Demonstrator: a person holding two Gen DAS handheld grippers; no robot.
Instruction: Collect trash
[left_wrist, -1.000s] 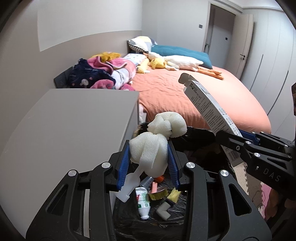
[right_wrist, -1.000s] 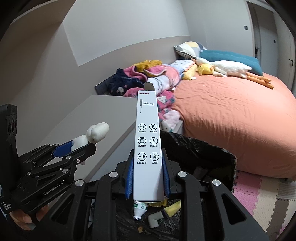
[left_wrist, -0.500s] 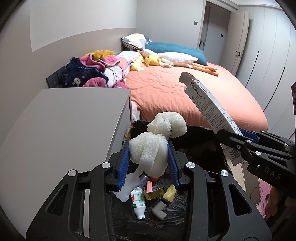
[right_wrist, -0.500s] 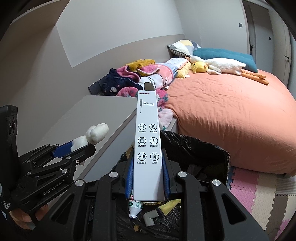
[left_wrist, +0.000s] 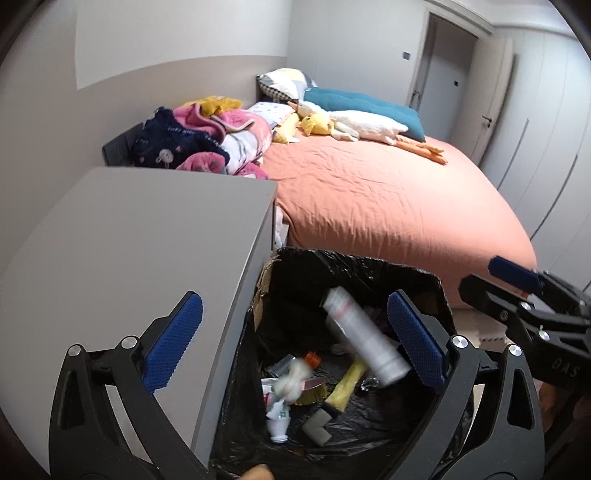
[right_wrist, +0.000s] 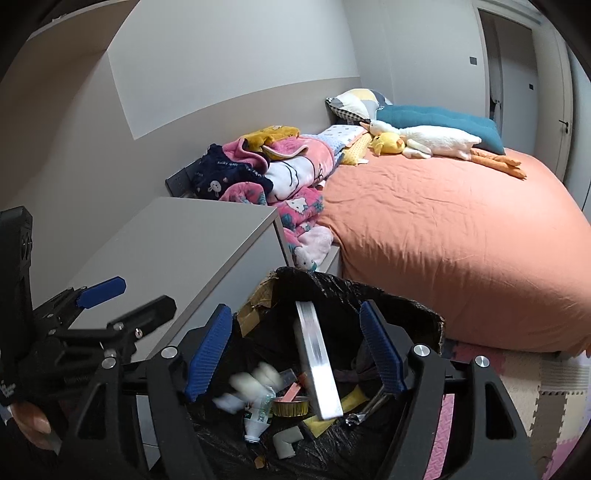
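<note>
Left wrist view. Left gripper (left_wrist: 291, 339) has its jaws opening, already spread wide, blue pads well apart, nothing pressed between them. It hangs over a black-lined trash bin (left_wrist: 354, 266) that stands just beside a grey cabinet (left_wrist: 140, 236). Inside the bin: a white foam wad (left_wrist: 293, 380), blurred, apparently mid-fall, above a small bottle (left_wrist: 277, 424), a grey corner piece (left_wrist: 317, 426) and a yellow strip (left_wrist: 345, 387). A long white box (left_wrist: 364, 339), also blurred, tilts into the bin, free of any pad. Right gripper's fingers enter from the right edge (left_wrist: 517, 295). An orange bed (left_wrist: 388, 199) lies beyond.

Right wrist view. Right gripper (right_wrist: 295, 350) has its jaws opening too; the white box (right_wrist: 317, 358) stands between them, edge-on and leaning, but the pads look clear of it. Motion blur makes contact hard to rule out entirely. The foam wad (right_wrist: 251, 384) is a smear low in the bin, near a gold foil cup (right_wrist: 290, 406). Left gripper (right_wrist: 122, 302) sits at the left, fingers apart, a hand behind it.

Handling, judged. Foam: very light and soft, squashes under the pads; take it across the bulk. Box: light, stiff cardboard with smooth faces, likely to slip; pinch the flat faces near mid-length. Both pieces appear to be in the bin already, so neither needs re-gripping.
</note>
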